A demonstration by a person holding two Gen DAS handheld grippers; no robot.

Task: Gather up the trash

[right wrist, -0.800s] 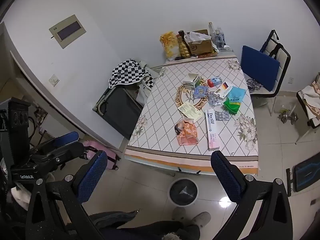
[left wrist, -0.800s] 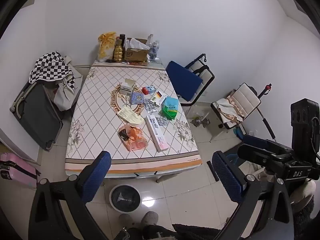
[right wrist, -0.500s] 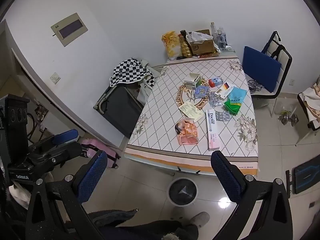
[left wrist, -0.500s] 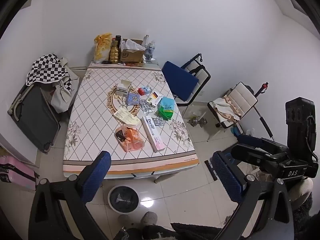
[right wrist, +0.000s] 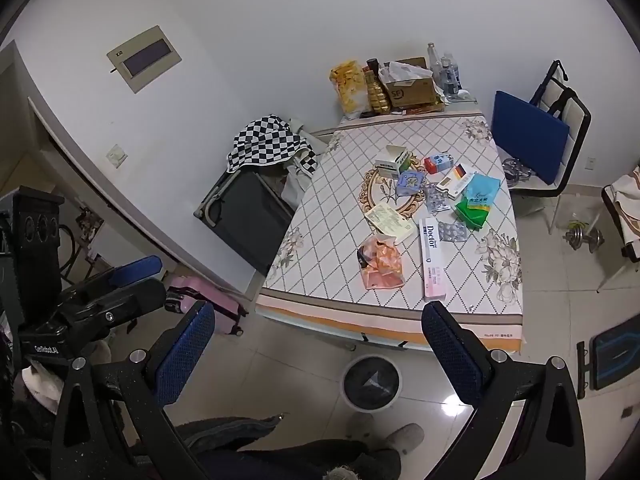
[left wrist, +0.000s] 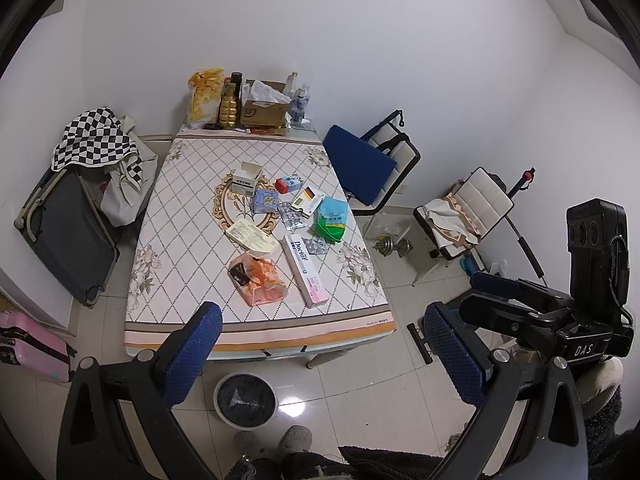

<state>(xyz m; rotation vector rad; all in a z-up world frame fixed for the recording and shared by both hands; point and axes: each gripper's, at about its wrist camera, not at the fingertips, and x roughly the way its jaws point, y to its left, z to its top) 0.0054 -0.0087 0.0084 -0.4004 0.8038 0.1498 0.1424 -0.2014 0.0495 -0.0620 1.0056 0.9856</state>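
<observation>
Here I hold both claws up and back from the desk (left wrist: 160, 280), which is draped in a white cloth with a brown diamond grid and flower prints. My left claw (left wrist: 320, 356) is spread wide with nothing between its blue-padded fingers (left wrist: 192, 352), and my right claw (right wrist: 320, 356) is spread just as wide and bare too.

The trash lies scattered over the middle of the desk. Nearest me sits a crumpled orange plastic bag (left wrist: 260, 280), and just beside it on the right a long white and pink carton printed "Doctor" (left wrist: 306, 276). Beyond them lie a cream paper leaflet (left wrist: 252, 236), two silver blister packs of pills (left wrist: 292, 218), a green and light blue packet (left wrist: 331, 220), a small pale blue box (left wrist: 266, 201), a red and blue box (left wrist: 289, 184) and an opened white carton (left wrist: 247, 178).

On the tiled floor at the desk's near edge, close to my slippered feet (left wrist: 276, 440), stands a round white bin with a black liner (left wrist: 245, 400).
</observation>
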